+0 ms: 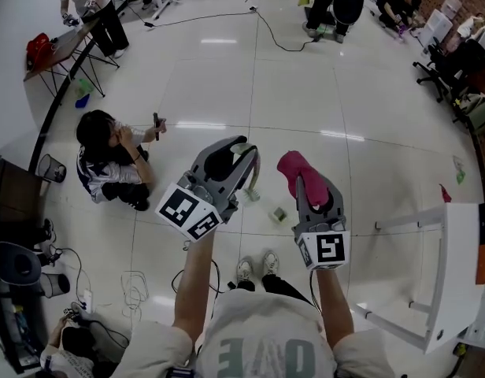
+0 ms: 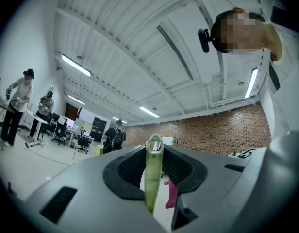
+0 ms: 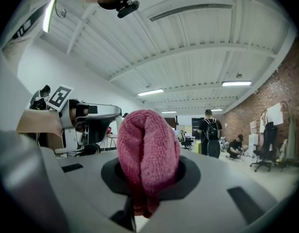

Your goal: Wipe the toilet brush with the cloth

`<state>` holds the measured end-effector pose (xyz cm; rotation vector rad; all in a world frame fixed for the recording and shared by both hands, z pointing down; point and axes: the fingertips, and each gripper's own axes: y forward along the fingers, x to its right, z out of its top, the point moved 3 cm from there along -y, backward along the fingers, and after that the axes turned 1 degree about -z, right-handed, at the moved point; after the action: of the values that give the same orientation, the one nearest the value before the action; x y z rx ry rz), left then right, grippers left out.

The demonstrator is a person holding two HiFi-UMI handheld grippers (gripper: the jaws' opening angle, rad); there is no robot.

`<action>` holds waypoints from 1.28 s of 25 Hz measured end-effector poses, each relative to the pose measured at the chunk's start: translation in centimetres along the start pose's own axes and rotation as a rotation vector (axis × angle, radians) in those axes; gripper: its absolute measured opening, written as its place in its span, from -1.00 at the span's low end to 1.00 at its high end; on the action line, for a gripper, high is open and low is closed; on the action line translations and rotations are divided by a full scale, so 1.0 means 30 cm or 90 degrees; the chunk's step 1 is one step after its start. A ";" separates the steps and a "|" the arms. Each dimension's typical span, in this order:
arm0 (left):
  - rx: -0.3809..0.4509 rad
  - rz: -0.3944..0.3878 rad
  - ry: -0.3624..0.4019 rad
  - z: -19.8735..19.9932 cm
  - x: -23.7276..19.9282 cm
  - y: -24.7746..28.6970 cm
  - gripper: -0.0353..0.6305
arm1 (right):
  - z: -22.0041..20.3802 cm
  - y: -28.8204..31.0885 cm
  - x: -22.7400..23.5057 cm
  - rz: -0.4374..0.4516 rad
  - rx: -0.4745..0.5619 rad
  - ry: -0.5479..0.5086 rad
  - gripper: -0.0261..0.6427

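My left gripper (image 1: 239,154) is shut on the pale green handle of the toilet brush (image 1: 252,181), which hangs down past the jaws toward the floor. In the left gripper view that handle (image 2: 153,174) stands upright between the jaws. A bunched pink cloth (image 1: 293,168) sticks out of my right gripper (image 1: 309,186), which is shut on it. Seen from the right gripper view, the cloth (image 3: 148,154) fills the middle, and the left gripper (image 3: 85,116) sits close by on the left. The two grippers are side by side at chest height, a short gap apart.
A person (image 1: 109,160) sits on the floor to the left. A small object (image 1: 279,214) lies on the tiles below the grippers. A white table (image 1: 457,266) stands at the right, cables (image 1: 136,290) and equipment at the left, people and office chairs at the far end.
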<state>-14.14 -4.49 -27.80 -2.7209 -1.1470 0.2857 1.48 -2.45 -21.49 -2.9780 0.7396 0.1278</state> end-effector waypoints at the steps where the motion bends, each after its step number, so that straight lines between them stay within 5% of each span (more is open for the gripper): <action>1: -0.007 0.002 -0.001 -0.023 -0.009 0.001 -0.57 | -0.024 -0.007 0.024 -0.010 -0.013 0.000 -0.72; 7: -0.033 0.011 -0.017 -0.214 -0.057 0.035 -0.57 | -0.214 -0.038 0.141 -0.046 -0.106 -0.007 -0.72; 14: -0.065 -0.004 -0.018 -0.629 -0.031 0.143 -0.57 | -0.569 -0.090 0.315 -0.053 -0.199 0.000 -0.72; 16: -0.072 -0.070 -0.015 -0.765 0.003 0.181 -0.57 | -0.685 -0.101 0.356 -0.031 -0.212 0.015 -0.72; 22: -0.093 -0.393 -0.017 -1.239 0.120 0.248 -0.57 | -1.127 -0.154 0.463 0.042 -0.194 0.012 -0.72; 26: -0.148 -0.530 -0.005 -1.616 0.121 0.257 -0.57 | -1.497 -0.204 0.519 0.023 -0.224 0.038 -0.72; 32: -0.256 -0.703 -0.035 -2.048 0.152 0.214 -0.57 | -1.862 -0.249 0.533 0.018 -0.214 0.120 -0.72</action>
<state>8.30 -10.91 29.58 -1.8751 -2.6693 -0.0489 22.62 -8.20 32.85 -3.3356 0.8567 -0.0333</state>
